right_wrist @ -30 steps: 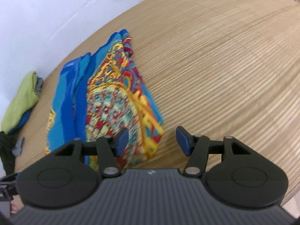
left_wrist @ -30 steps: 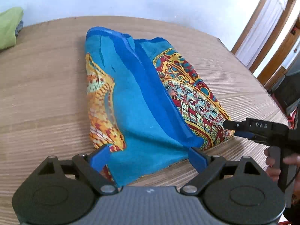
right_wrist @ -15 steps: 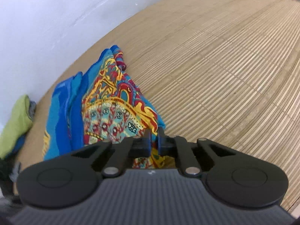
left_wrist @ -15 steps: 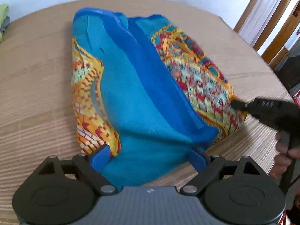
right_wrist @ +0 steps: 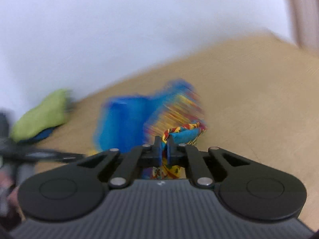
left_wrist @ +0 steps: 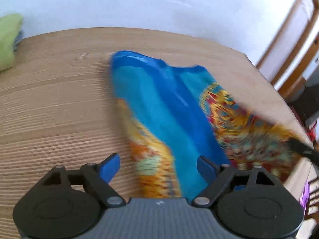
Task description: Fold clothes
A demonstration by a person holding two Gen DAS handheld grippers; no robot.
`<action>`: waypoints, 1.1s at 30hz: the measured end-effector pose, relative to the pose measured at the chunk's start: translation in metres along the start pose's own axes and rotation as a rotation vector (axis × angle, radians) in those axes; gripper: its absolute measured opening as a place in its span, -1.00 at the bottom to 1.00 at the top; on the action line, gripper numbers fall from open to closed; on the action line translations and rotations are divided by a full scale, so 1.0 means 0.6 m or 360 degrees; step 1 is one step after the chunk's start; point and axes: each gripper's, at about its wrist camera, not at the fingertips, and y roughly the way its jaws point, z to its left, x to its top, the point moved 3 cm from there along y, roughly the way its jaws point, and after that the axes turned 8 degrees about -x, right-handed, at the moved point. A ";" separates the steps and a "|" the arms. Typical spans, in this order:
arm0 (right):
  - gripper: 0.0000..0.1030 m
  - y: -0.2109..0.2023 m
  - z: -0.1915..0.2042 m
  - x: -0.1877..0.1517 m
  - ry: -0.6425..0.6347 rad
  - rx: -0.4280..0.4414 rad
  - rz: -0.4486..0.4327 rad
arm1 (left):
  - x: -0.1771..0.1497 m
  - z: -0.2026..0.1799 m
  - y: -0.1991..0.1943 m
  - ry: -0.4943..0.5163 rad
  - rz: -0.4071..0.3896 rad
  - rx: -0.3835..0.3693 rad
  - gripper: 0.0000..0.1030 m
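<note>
A blue cloth with a red and yellow pattern point(left_wrist: 171, 107) lies on the wooden table point(left_wrist: 55, 99), blurred by motion. My left gripper point(left_wrist: 158, 166) is open, its blue fingertips point(left_wrist: 110, 166) standing on either side of the cloth's near end. My right gripper point(right_wrist: 163, 151) is shut on the patterned edge of the cloth point(right_wrist: 123, 123), and a bunched corner point(right_wrist: 185, 132) sticks out past its pads. The right gripper's black tip point(left_wrist: 301, 149) shows at the cloth's raised right corner in the left wrist view.
A folded green garment point(left_wrist: 9, 39) lies at the table's far left by the white wall, lying over something blue point(right_wrist: 42, 134). A wooden door frame point(left_wrist: 289, 39) stands to the right. The left gripper's body and a hand point(right_wrist: 6, 197) appear at the right wrist view's left edge.
My right gripper shut on the patterned edge and has lifted it off the table. My left gripper stayed open and drew back from the cloth, toward its left side. Both views are now motion-blurred.
</note>
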 end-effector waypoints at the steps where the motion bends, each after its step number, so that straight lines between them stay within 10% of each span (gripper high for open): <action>1: -0.86 -0.010 0.043 0.009 -0.0138 0.0103 -0.0043 | -0.004 0.013 -0.008 -0.0021 -0.0003 -0.0003 0.67; 6: -0.86 -0.013 0.226 -0.070 -0.0737 0.0581 0.0107 | -0.031 0.049 -0.042 0.0034 -0.0009 0.0033 0.70; 14: -0.65 0.076 0.282 -0.195 -0.0922 0.0496 0.0465 | -0.086 0.099 -0.059 -0.0022 0.0065 0.0055 0.68; 23: 0.11 0.080 0.167 -0.035 -0.0461 0.0381 0.0329 | -0.058 -0.017 -0.084 0.0186 -0.0037 -0.0255 0.73; 30: 0.14 0.325 0.022 0.094 -0.0007 0.0211 0.0490 | -0.087 -0.139 0.030 0.0304 0.0239 -0.0281 0.68; 33: 0.16 0.408 0.016 0.116 -0.0150 0.0303 0.0412 | -0.102 -0.154 0.064 0.0292 0.0330 -0.0171 0.69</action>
